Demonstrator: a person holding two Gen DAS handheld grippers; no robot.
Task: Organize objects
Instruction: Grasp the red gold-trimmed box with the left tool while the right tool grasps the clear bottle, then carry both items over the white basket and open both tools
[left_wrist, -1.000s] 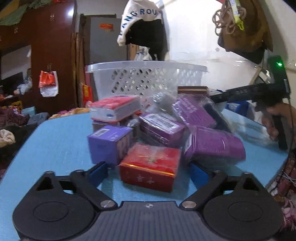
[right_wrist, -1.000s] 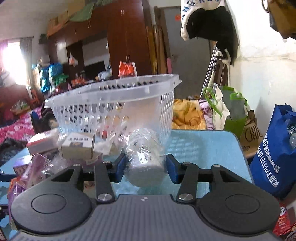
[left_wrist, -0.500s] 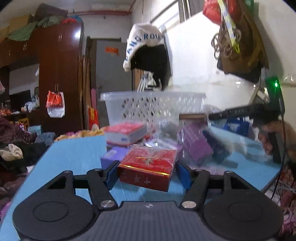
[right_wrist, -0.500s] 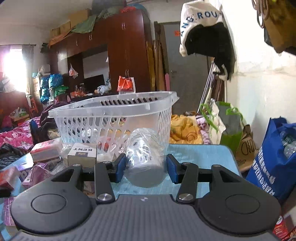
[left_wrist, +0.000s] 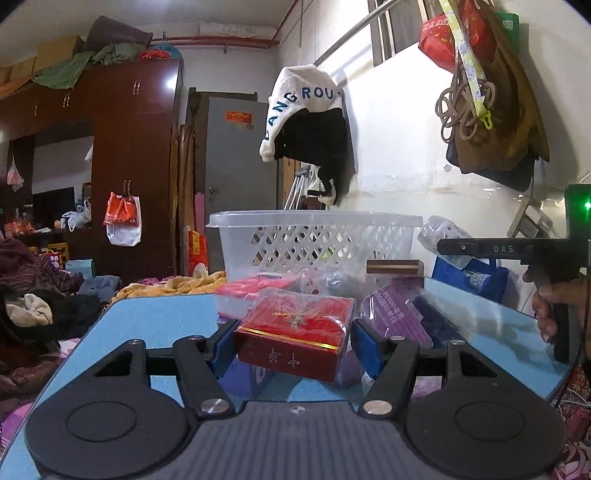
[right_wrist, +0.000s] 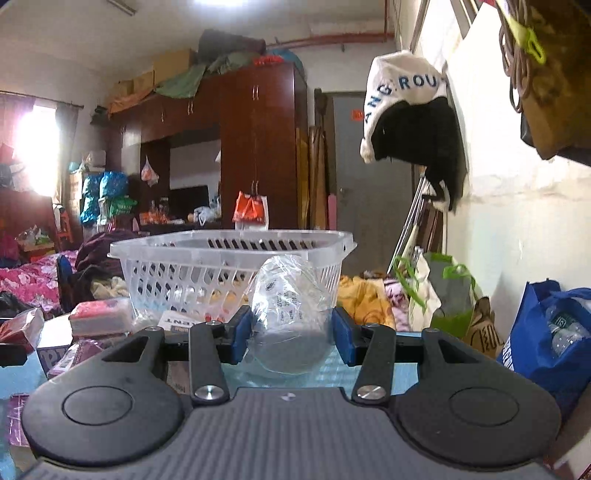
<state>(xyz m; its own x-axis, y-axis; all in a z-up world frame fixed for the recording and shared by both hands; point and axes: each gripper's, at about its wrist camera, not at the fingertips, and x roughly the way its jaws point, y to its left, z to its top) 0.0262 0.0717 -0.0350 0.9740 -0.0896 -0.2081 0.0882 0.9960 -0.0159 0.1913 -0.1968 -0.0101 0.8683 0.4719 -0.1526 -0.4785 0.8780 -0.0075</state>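
The left gripper (left_wrist: 293, 341) clamps a red box (left_wrist: 295, 338) between its blue pads, lifted above the blue table (left_wrist: 155, 317). The right gripper (right_wrist: 291, 332) pinches a clear plastic-wrapped roll (right_wrist: 290, 314), raised just before the white basket (right_wrist: 229, 254).

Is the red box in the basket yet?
No. The red box sits between the left gripper fingers, in front of the white basket.
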